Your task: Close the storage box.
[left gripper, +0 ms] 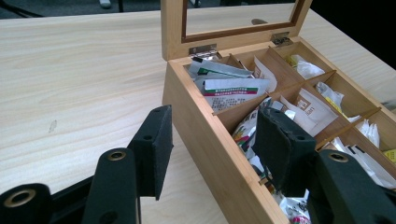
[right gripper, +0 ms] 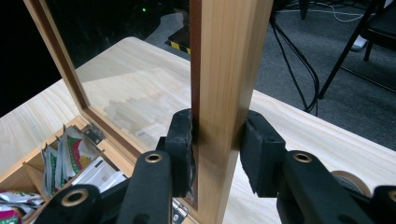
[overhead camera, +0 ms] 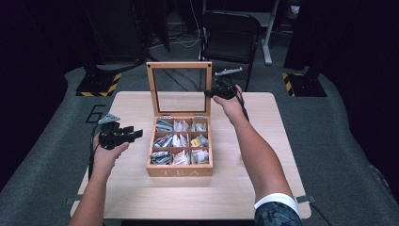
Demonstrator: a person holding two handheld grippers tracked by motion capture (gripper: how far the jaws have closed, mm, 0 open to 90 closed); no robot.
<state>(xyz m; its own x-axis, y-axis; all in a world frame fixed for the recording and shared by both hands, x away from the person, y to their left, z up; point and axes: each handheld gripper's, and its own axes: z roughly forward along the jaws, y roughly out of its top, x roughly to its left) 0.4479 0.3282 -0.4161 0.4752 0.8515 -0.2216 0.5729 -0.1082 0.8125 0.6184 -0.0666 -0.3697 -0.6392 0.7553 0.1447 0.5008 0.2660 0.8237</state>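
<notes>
Tea box (overhead camera: 179, 169) mid-table, lid (overhead camera: 179, 65) upright, 9 compartments of sachets. Right gripper (right gripper: 215, 140) clamped on lid's right frame edge. Left gripper (left gripper: 212, 144), jaws apart, straddles box's left wall. Likely lid handling: keep grip square, swing slowly about hinges.

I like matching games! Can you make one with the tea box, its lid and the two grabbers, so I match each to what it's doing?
1. lid
2. right gripper
3. left gripper
4. tea box

A. open, astride the box's side wall
B. standing upright
C. full of tea packets
D. around the lid's frame

Pairs: 1-B, 2-D, 3-A, 4-C
</notes>
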